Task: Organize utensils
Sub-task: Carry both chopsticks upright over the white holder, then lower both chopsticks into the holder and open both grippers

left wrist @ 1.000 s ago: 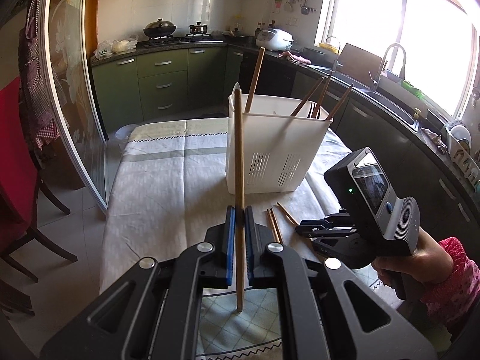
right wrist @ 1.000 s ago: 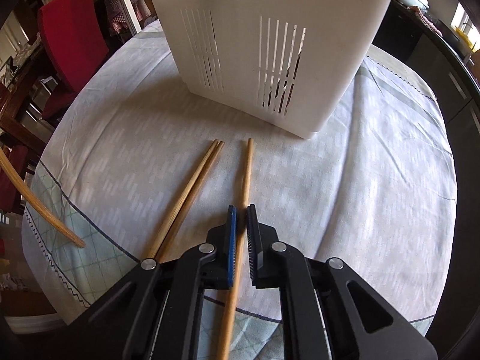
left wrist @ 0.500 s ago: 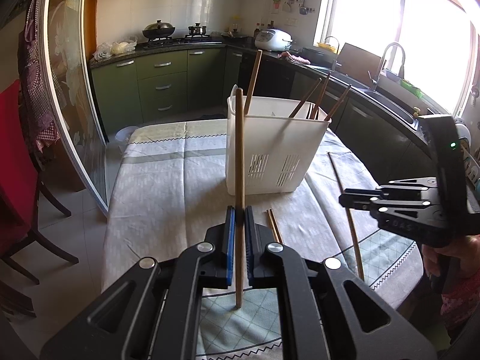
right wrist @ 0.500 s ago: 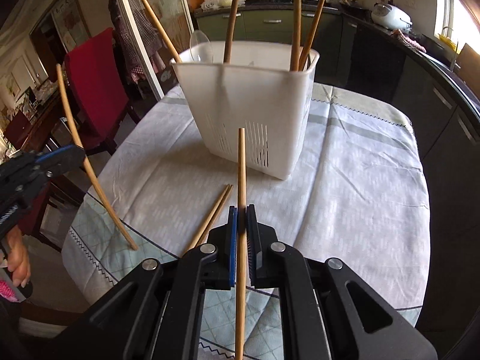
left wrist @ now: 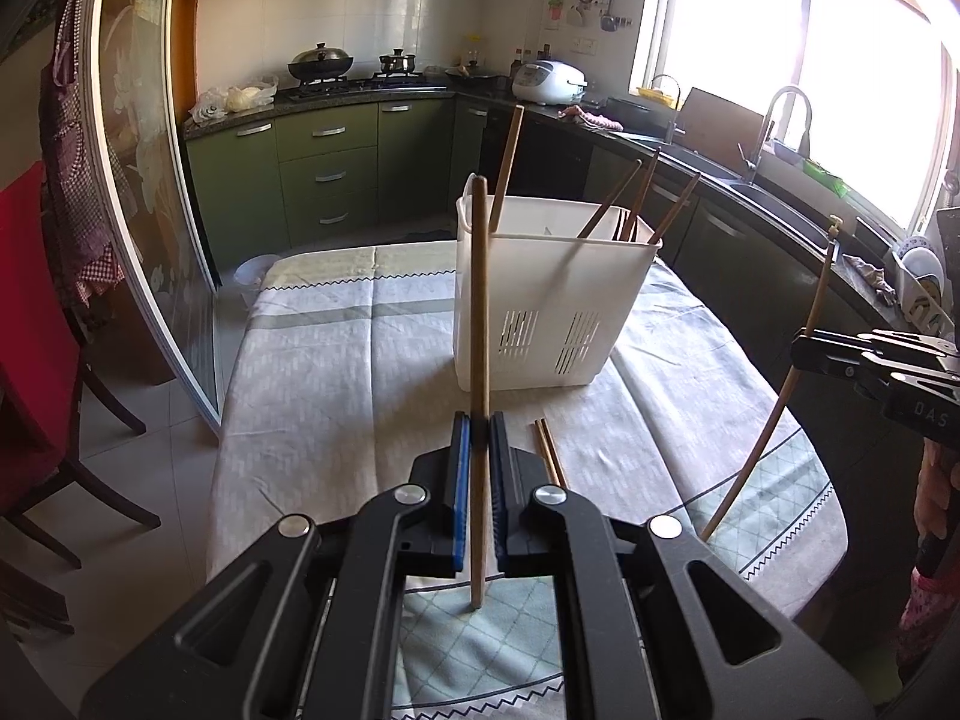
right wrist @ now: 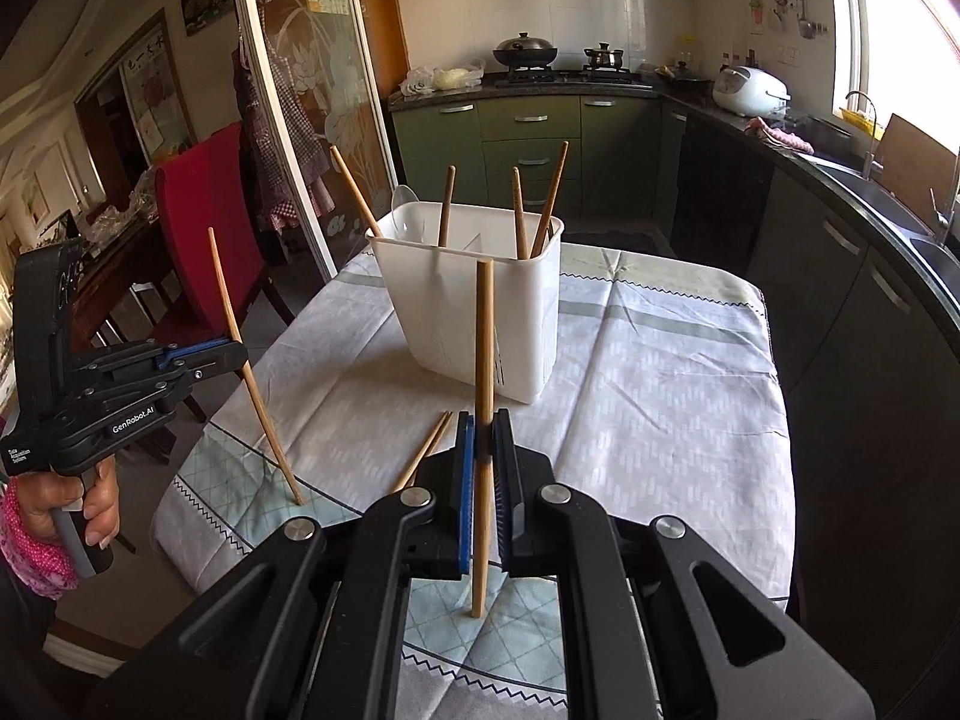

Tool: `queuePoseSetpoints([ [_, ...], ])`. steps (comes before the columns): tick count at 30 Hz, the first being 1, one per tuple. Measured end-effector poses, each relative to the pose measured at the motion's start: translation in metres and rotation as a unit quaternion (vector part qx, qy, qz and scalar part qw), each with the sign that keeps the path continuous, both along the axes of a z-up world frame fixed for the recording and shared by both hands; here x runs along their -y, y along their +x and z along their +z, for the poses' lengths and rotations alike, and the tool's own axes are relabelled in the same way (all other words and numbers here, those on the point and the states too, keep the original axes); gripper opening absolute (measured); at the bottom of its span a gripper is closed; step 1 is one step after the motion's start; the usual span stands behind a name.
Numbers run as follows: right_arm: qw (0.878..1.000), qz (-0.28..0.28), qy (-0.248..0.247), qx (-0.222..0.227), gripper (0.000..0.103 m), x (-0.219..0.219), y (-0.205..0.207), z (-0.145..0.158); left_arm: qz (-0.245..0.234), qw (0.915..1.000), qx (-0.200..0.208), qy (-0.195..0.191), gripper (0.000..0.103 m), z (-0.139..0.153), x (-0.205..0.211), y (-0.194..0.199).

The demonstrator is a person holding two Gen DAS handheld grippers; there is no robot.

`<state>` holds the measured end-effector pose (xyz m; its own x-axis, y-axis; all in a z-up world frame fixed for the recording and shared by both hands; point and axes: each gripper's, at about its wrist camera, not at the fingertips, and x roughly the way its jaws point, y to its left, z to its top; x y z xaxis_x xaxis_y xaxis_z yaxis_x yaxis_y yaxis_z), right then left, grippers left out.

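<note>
A white slotted utensil holder [left wrist: 552, 300] [right wrist: 474, 312] stands mid-table with several wooden chopsticks and a clear spoon [right wrist: 408, 207] upright in it. My left gripper [left wrist: 478, 438] is shut on a wooden chopstick [left wrist: 478, 324] held upright, short of the holder. My right gripper [right wrist: 482, 441] is shut on another chopstick [right wrist: 483, 348], lifted above the cloth. Each gripper shows in the other's view: the left gripper [right wrist: 231, 354] with its chopstick [right wrist: 240, 348], and the right gripper [left wrist: 804, 354] with its chopstick [left wrist: 798, 360]. Two loose chopsticks [left wrist: 549, 450] [right wrist: 429, 447] lie on the cloth in front of the holder.
The table [right wrist: 660, 360] carries a pale patterned cloth. A red chair [right wrist: 204, 222] stands at its left, beside a sliding glass door [right wrist: 300, 108]. Green cabinets, a stove with pots [left wrist: 354, 69], a rice cooker [left wrist: 549, 81] and a sink [left wrist: 774, 180] line the far walls.
My right gripper has risen from the cloth with one chopstick, leaving two lying there, and has tilted up towards the holder. The left gripper has stayed put with its chopstick.
</note>
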<state>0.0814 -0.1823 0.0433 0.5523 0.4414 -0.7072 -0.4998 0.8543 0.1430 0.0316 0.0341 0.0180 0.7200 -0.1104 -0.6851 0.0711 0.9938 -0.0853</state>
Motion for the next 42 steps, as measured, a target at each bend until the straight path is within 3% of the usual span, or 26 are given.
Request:
queuePoseSetpoints([
  [14,1.000,0.009,0.013,0.007,0.007,-0.006,-0.001,0.007,-0.003,0.9999,0.012,0.002,0.006,0.010,0.000,-0.004],
  [20,0.999,0.012,0.024,0.022,0.007,-0.004,-0.004,0.024,-0.016,0.9995,0.026,-0.005,0.006,0.031,0.004,-0.002],
  [27,0.999,0.016,0.029,0.031,0.007,-0.001,-0.002,0.039,-0.038,0.9957,0.085,-0.004,0.006,0.089,0.019,0.007],
  [34,0.998,0.022,0.034,0.046,0.007,0.003,-0.003,0.055,-0.035,0.9847,0.171,0.001,0.006,0.145,0.037,0.031],
  [38,0.998,0.023,0.038,0.055,0.007,0.007,-0.005,0.063,-0.021,0.9768,0.212,0.016,0.006,0.160,0.047,0.051],
  [42,0.996,0.022,0.052,0.067,0.007,0.013,-0.005,0.078,-0.011,0.9774,0.210,0.018,0.006,0.150,0.054,0.081],
])
